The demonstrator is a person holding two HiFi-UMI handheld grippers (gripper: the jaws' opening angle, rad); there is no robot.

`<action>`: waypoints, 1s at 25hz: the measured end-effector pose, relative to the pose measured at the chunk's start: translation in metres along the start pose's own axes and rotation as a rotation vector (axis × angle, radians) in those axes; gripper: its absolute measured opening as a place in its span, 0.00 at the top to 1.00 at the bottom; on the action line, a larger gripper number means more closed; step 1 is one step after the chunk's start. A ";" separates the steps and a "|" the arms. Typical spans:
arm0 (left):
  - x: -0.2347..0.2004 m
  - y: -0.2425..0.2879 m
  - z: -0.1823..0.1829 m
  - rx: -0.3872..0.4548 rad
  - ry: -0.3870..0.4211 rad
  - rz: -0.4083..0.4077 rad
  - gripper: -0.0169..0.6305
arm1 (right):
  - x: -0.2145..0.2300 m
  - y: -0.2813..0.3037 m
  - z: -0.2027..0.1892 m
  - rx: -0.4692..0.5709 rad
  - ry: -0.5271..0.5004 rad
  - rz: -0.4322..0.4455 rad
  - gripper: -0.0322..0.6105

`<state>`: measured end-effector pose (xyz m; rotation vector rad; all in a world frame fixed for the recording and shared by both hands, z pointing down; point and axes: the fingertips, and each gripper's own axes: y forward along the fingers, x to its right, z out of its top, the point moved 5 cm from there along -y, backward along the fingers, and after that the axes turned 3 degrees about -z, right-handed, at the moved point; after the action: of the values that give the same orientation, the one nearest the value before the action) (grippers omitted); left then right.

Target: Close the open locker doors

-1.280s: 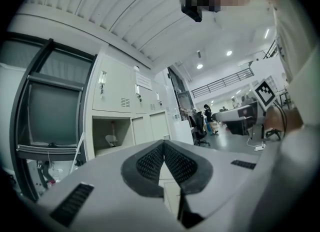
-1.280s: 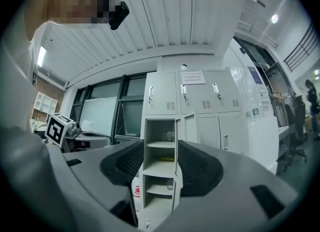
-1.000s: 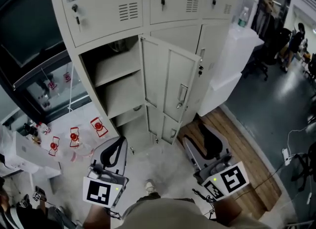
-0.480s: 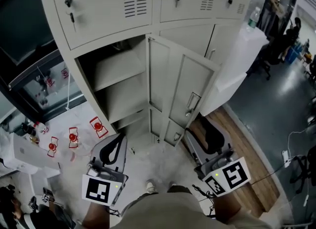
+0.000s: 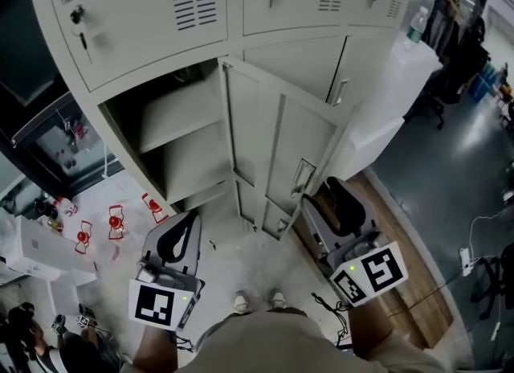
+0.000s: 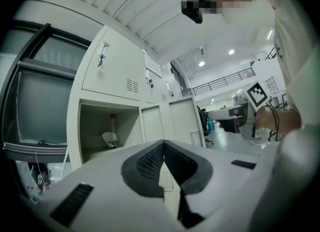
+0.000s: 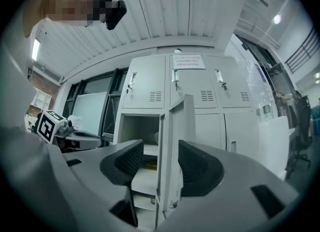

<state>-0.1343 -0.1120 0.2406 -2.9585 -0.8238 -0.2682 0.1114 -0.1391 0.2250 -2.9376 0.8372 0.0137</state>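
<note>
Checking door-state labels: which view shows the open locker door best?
Head view: the open locker door shows most of its face, swung out, handle included. Right gripper view has it nearly edge-on. Left gripper view shows the open compartment; the door is hard to pick out.

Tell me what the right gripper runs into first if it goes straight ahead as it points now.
The right gripper would most likely meet the open locker door: its edge shows between the spread fingers, untouched. Depth is unclear.
</note>
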 end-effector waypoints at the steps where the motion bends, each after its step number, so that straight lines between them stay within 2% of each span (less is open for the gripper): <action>1: 0.001 0.004 0.000 0.001 -0.001 -0.002 0.96 | 0.006 0.003 -0.001 -0.004 -0.001 -0.002 0.60; 11: 0.015 0.056 0.004 0.024 0.000 -0.058 0.96 | 0.044 0.029 -0.023 -0.068 0.007 0.014 0.58; 17: 0.029 0.085 -0.021 -0.041 -0.056 -0.105 0.96 | 0.056 0.040 -0.049 -0.121 0.052 0.051 0.58; 25: 0.031 0.097 -0.041 -0.086 -0.084 -0.087 0.96 | 0.064 0.056 -0.066 -0.150 0.054 0.102 0.63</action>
<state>-0.0647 -0.1837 0.2858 -3.0363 -0.9768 -0.1900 0.1352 -0.2252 0.2843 -3.0426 1.0363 0.0043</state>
